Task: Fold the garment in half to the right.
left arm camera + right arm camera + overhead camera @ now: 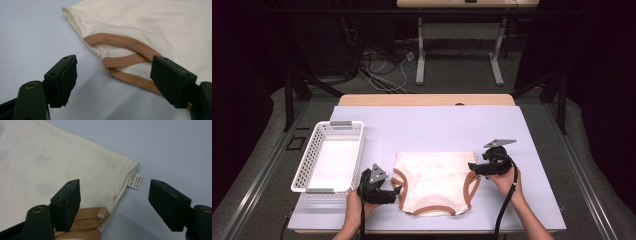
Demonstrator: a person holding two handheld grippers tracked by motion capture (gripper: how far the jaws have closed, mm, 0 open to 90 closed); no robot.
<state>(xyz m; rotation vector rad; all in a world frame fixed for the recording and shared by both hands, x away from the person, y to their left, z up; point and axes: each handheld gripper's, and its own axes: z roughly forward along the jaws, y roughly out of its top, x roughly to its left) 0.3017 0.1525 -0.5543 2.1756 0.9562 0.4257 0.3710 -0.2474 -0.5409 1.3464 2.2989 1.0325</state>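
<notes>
Two grippers flank a pair of cream underpants [434, 181] with tan trim, which lies flat on the pale table [437, 127], near the person's edge and about midway between the hands. Its long axis runs side to side, from one gripper to the other, with the waistband on the far side and the crotch toward the person.

At the garment's left leg opening, the left gripper [395, 191] points inward; its jaws are spread apart and pinch nothing, with the tan leg trim [130, 60] lying just ahead between them. The right gripper [473, 167] sits at the right side seam, its jaws likewise apart and unloaded (the small white label [135, 181] sticks out from the seam right in the gap). Each hand is as near its own side as the other is, so neither has the advantage.

A white basket [357, 165] stands well to the left, just beyond the left gripper, apart from the cloth. I judge that nothing blocks either approach.
</notes>
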